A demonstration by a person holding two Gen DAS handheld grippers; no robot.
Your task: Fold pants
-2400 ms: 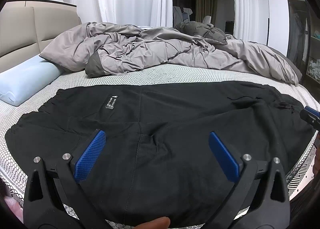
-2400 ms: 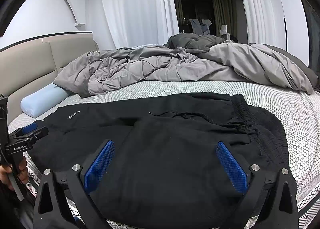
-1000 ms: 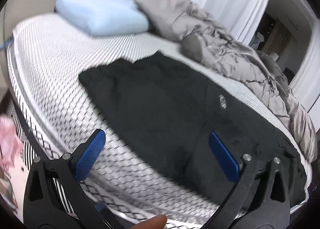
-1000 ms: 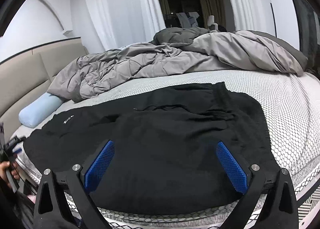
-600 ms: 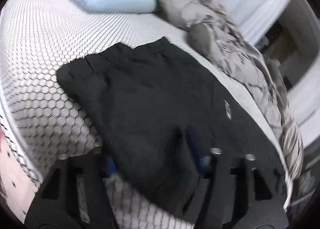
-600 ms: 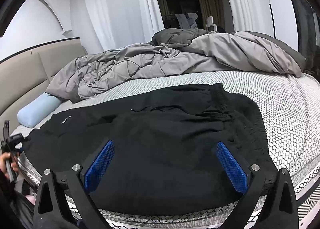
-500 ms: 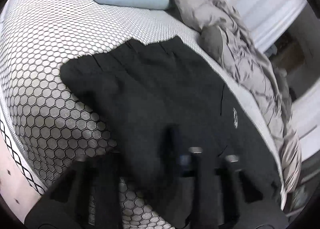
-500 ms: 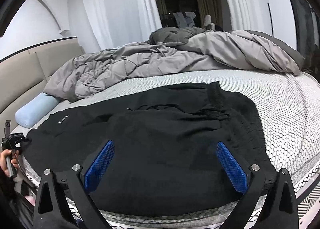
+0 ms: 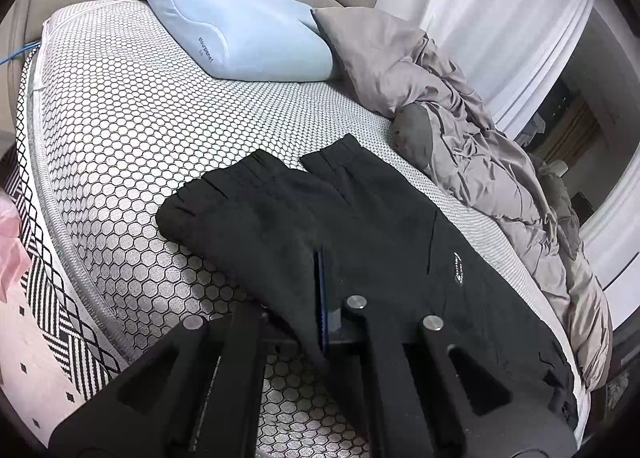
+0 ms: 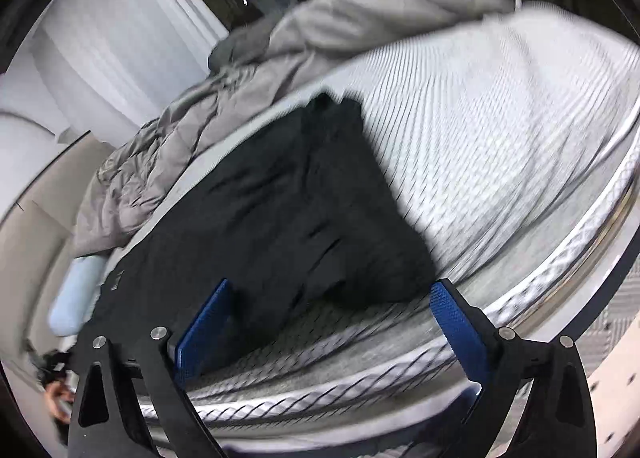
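1. Bedroom setting: a mattress (image 9: 120,129) with a black-and-white honeycomb cover carries everything, with a beige headboard and white curtains behind it.
2. Nearest in the left wrist view, the left gripper (image 9: 322,298) has its fingers pressed together on a fold of the black pants (image 9: 360,225) at the mattress's near edge; only a thin strip of blue pad shows between cloth and finger.
3. Nearest in the blurred right wrist view, the right gripper (image 10: 328,322) has its fingers spread wide, the blue pads (image 10: 460,330) well apart, hovering over the near edge of the mattress (image 10: 500,137) by the pants' (image 10: 280,209) end.
4. Only the left view shows the leg ends sharply: two gathered cuffs lying side by side, pointing toward the headboard, plus a small white logo patch (image 9: 458,268) farther along the fabric.
5. Lying flat, the pants run lengthwise along the near edge of the mattress.
6. Farther off, a light blue pillow (image 9: 240,33) rests by the headboard, and a crumpled grey duvet (image 9: 480,145) lines the far side, just beside the pants.
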